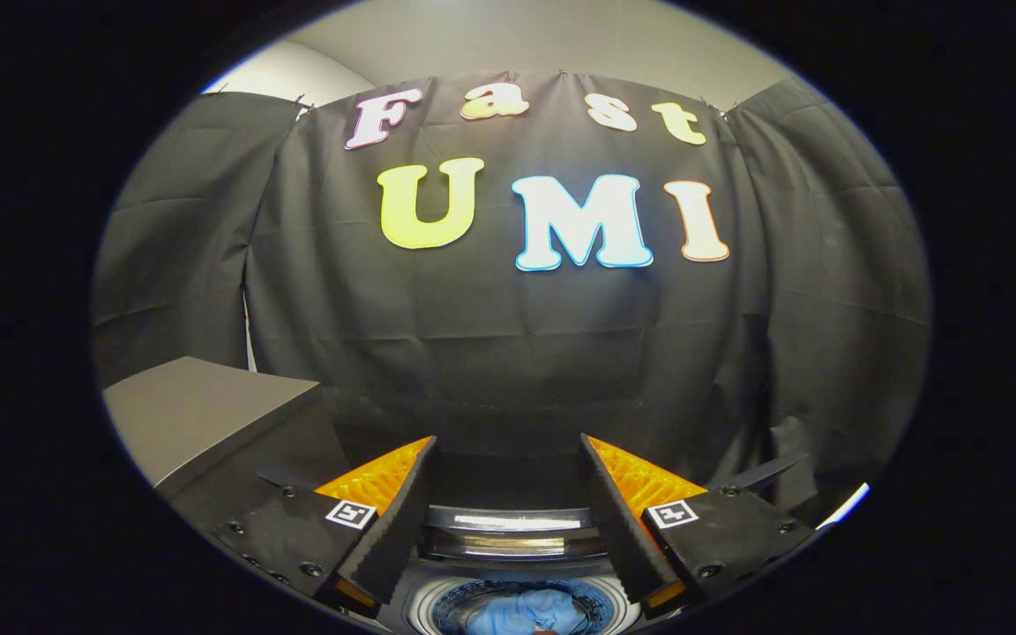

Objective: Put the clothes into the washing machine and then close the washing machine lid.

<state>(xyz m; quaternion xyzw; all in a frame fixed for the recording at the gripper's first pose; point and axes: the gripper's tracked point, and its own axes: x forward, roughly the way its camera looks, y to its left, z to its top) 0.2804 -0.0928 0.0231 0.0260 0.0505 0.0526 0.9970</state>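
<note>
Gripper view is showing the gripper [508, 494] hovering with fingers spread, gripping nothing. Crumpled blue clothes [521, 611] are lying below, between the fingers, inside the round white washing machine drum [424, 604]. Its dark glossy lid [512, 532] is standing open just ahead, waiting to be closed.

A grey cabinet top [199, 410] sits at the lower left; low at bottom centre, blue clothes [521, 611] lie inside the washing machine [512, 534] drum.

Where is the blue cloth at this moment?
In the gripper view, the blue cloth lies inside the washing machine drum, below and between the open tongs, which hold nothing.
</note>
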